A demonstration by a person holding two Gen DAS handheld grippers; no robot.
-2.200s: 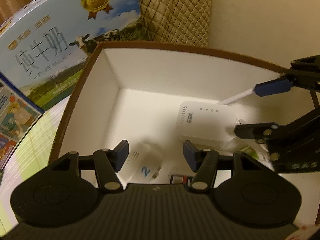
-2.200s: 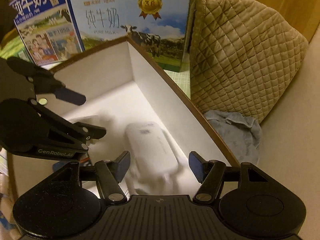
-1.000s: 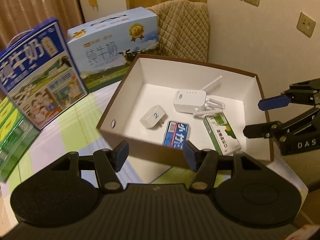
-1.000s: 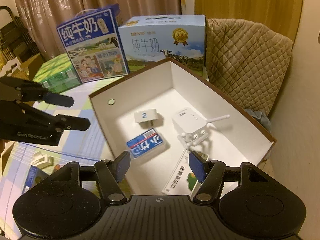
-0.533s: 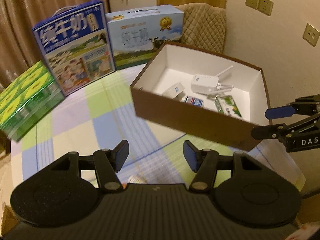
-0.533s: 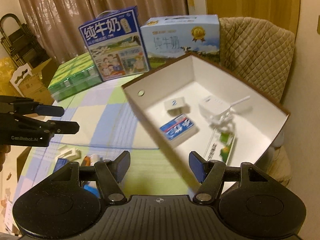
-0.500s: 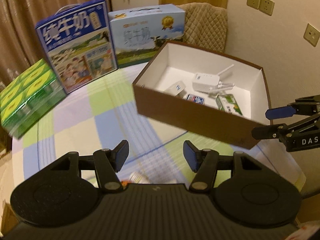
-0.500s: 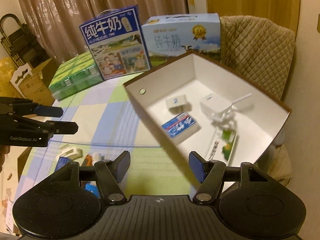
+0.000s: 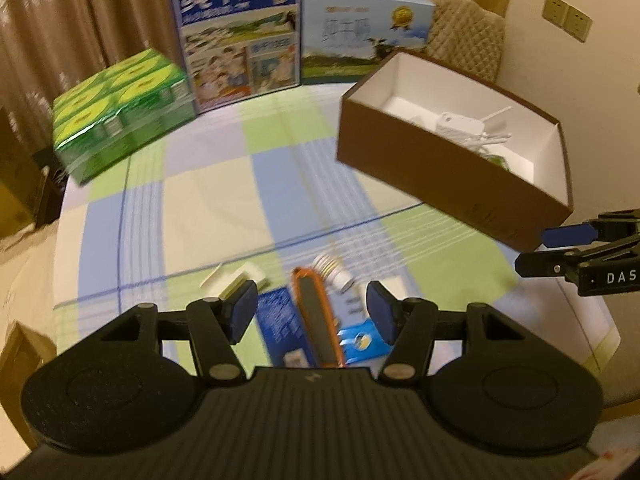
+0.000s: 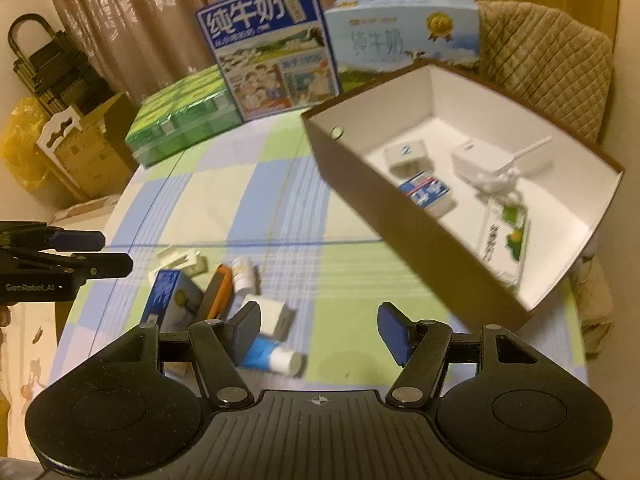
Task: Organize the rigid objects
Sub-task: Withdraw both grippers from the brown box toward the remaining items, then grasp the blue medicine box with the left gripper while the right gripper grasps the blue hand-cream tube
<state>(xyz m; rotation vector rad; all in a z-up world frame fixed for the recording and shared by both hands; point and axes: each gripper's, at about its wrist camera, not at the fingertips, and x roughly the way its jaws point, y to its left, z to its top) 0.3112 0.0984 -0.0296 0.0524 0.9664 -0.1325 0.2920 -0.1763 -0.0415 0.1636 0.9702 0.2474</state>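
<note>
A brown box (image 9: 448,172) (image 10: 404,236) with a white inside stands on the checked tablecloth at the right. It holds a white router (image 10: 482,166), a white adapter marked 2 (image 10: 406,154), a blue-and-white carton (image 10: 426,192) and a green-and-white carton (image 10: 504,240). Loose items lie near the table's front: an orange-edged tool (image 9: 316,320) (image 10: 218,290), a blue box (image 10: 170,298), a bulb (image 9: 332,270), a white clip (image 9: 236,278) and a blue tube (image 10: 270,354). My left gripper (image 9: 312,314) is open above the tool. My right gripper (image 10: 320,328) is open and empty over these items.
Two tall milk cartons (image 9: 240,36) (image 9: 364,36) and a green shrink-wrapped pack (image 9: 120,112) stand along the table's far side. A quilted chair back (image 10: 548,68) is behind the box. Cardboard boxes (image 10: 88,148) sit on the floor at left.
Both grippers have pulled back out of the box and towards the table's front. The loose items near the front edge have come into view. Both stay open.
</note>
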